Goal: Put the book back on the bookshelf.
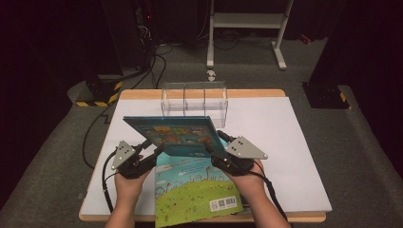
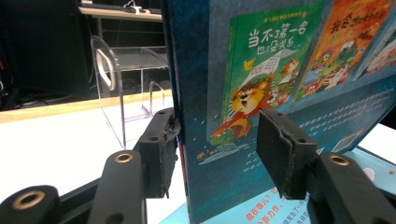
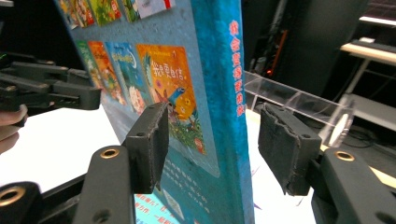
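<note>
The blue picture book (image 1: 178, 135) looks like a thin, stiff hardback, light but broad, with a glossy cover that could slip; I judge the two side edges the sensible places to hold it, low and evenly; it stands tilted above the near middle of the tabletop (image 1: 280, 142), in front of the clear acrylic rack (image 1: 195, 99) and over a green book (image 1: 195, 194) lying flat; its cover shows small cartoon covers and Chinese text; the left tool (image 2: 215, 144) and right tool (image 3: 212, 144) straddle its edges, jaws parted, one pad each touching, not clamping.
</note>
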